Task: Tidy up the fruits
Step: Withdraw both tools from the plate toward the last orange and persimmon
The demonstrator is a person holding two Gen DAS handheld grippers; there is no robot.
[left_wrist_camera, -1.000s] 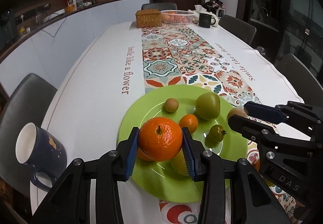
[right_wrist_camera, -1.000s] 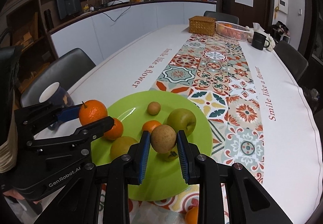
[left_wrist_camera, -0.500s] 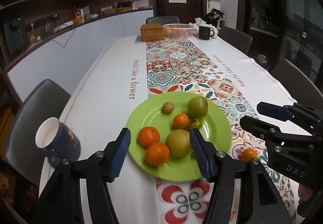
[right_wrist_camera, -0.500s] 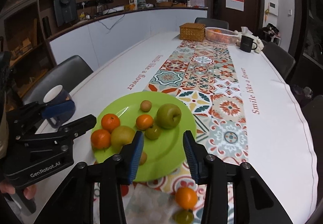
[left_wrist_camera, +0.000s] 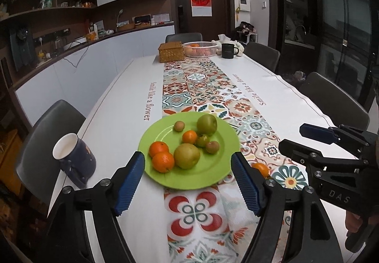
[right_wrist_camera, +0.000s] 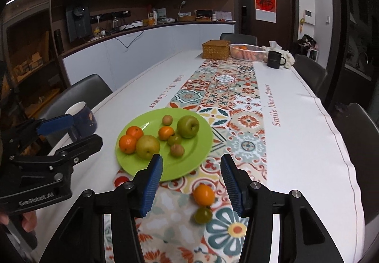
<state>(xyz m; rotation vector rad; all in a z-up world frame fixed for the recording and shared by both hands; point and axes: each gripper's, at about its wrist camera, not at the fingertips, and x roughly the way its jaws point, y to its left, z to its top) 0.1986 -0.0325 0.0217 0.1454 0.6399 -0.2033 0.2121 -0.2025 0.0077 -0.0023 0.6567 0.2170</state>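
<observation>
Round lime-green plate (left_wrist_camera: pixel 220 175) on patterned table runner (right_wrist_camera: pixel 246 144), loaded with two small oranges, yellow-green pear (left_wrist_camera: pixel 186 155), green apple (left_wrist_camera: pixel 206 124), mandarin, small green fruit, two brown fruits. Off plate, just beside its near-right rim: loose orange mandarin (right_wrist_camera: pixel 204 194) touching small green fruit (right_wrist_camera: pixel 203 214). Left gripper (left_wrist_camera: pixel 188 183) released, jaws just opened wider, nothing between, hovering short of plate. Right gripper (right_wrist_camera: pixel 191 183) likewise released and just opening, empty, above loose pair. Navy mug (left_wrist_camera: pixel 75 161) left of plate. Loose fruits likely light, round, prone to rolling, soft-skinned; best pinched gently across widest middle
</observation>
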